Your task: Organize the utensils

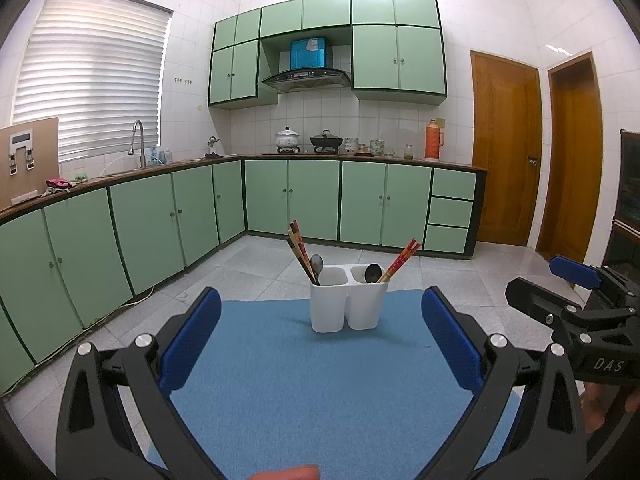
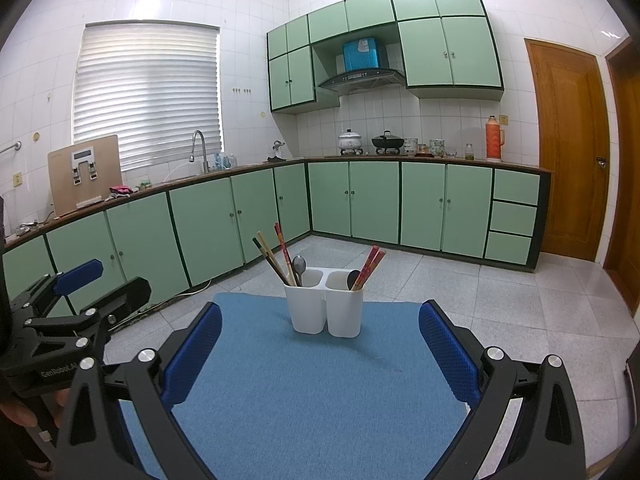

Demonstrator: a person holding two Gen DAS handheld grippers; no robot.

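With both the left gripper [image 1: 320, 344] and right gripper [image 2: 320, 352] spread and empty, approach the far holder [image 1: 349, 304] slowly, pinching one chopstick [image 1: 400, 260] high.

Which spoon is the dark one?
The black spoon in the right compartment, beside the red chopsticks. The other spoon, in the left compartment, is shiny silver.

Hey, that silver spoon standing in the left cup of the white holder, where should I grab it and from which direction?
Grip the spoon by its bowl end, the only part above the holder rim; its handle is buried inside. Come from above, fingers closing across the neck under the bowl. The chopsticks lean away to the left beside it, so approaching from the right, over the open part of that cup, looks clearest.
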